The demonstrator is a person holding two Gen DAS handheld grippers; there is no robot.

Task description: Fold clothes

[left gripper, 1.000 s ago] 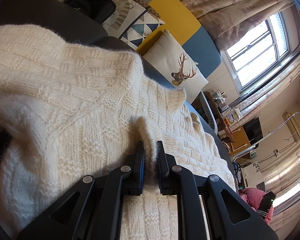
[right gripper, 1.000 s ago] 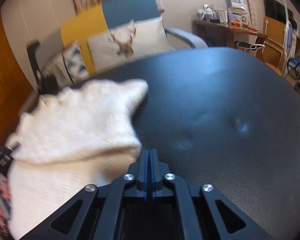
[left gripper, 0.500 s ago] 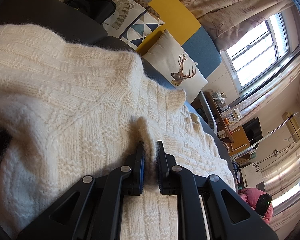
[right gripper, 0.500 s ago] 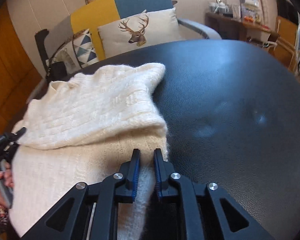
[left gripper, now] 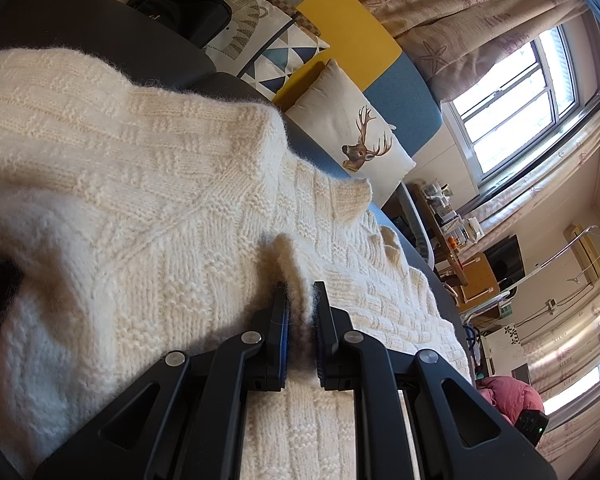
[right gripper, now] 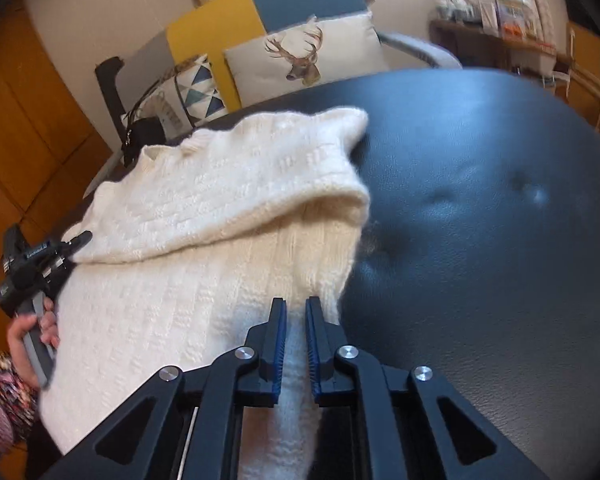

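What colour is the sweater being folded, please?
Cream-white, in a textured knit; the sweater shows best in the left wrist view.

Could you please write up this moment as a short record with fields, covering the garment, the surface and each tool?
garment: cream chunky-knit sweater, partly folded, upper layer doubled over the lower one
surface: black leather-like padded top, bare beside the sweater
left tool: shut on a raised pinch of the knit
right tool: at the sweater's near edge, fingers apart with knit between them
background: white cushion with a deer print, black handbag
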